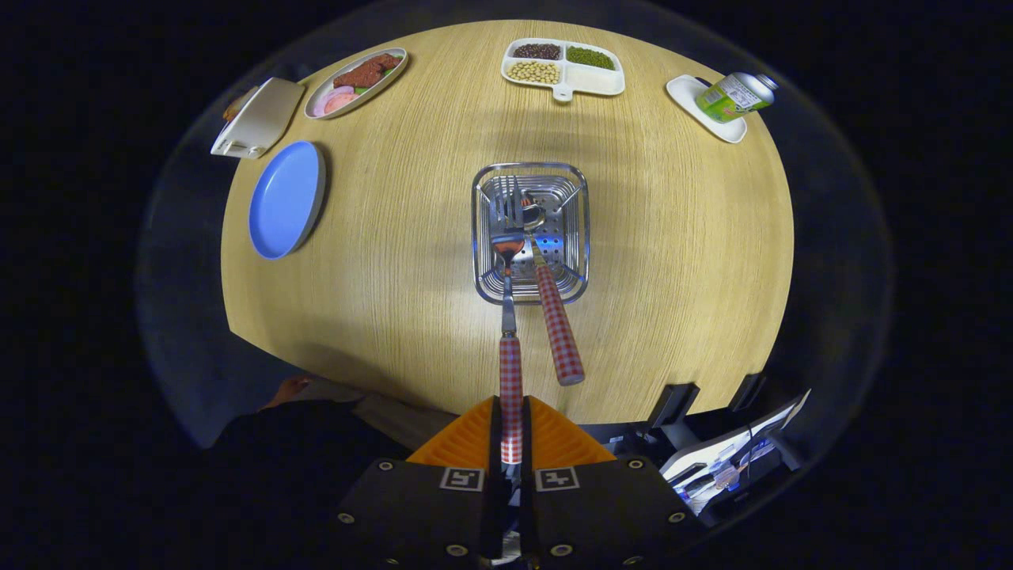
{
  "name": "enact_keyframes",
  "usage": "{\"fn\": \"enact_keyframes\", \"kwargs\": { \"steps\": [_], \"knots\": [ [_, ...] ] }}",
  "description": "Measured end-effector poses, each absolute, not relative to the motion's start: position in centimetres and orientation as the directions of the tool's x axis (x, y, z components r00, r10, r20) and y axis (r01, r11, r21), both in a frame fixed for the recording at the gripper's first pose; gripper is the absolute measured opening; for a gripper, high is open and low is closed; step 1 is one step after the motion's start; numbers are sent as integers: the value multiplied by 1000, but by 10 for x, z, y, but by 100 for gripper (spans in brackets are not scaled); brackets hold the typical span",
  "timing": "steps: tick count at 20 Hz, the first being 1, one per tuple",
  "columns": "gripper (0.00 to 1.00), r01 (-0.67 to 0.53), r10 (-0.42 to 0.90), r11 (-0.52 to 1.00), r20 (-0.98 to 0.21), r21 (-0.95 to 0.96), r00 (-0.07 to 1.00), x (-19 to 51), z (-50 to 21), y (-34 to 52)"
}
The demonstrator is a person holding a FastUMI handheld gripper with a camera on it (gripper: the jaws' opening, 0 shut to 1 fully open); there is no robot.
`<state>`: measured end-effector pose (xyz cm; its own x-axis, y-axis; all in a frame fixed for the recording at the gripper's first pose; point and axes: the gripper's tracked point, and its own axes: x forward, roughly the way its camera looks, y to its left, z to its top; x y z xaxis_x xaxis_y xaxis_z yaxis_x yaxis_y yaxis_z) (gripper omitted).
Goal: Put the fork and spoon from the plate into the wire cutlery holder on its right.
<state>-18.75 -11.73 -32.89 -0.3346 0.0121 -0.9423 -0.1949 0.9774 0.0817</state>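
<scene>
Spoon (510,372) clamped in gripper (511,431); fork (554,317) leaning in holder (530,233)

A round wooden table (380,261) carries several bystanders. At its far left edge sits an oval dish (356,82) of reddish and pink food, with a white boxy item (257,119) just left of it, hard to identify. At the far middle lies a white tray (563,68) with 4 compartments, 3 holding dark, green and pale beans. At the far right a green can (734,96) lies tipped on a small white dish (696,111). Off the near right edge is some blurred equipment (732,459).
</scene>
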Motion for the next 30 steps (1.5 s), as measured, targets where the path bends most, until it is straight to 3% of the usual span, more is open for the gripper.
{"fn": "enact_keyframes", "kwargs": {
  "steps": [16,26,28,30],
  "knots": [
    [13,-99,85,987,-931,129,-356,-148,-327,-109],
    [16,54,203,979,-970,198,-134,-91,-315,-86],
    [19,64,226,973,-973,224,-37,-74,-307,-82],
    [30,65,248,966,-967,251,56,-56,-294,-77]
  ]
}}
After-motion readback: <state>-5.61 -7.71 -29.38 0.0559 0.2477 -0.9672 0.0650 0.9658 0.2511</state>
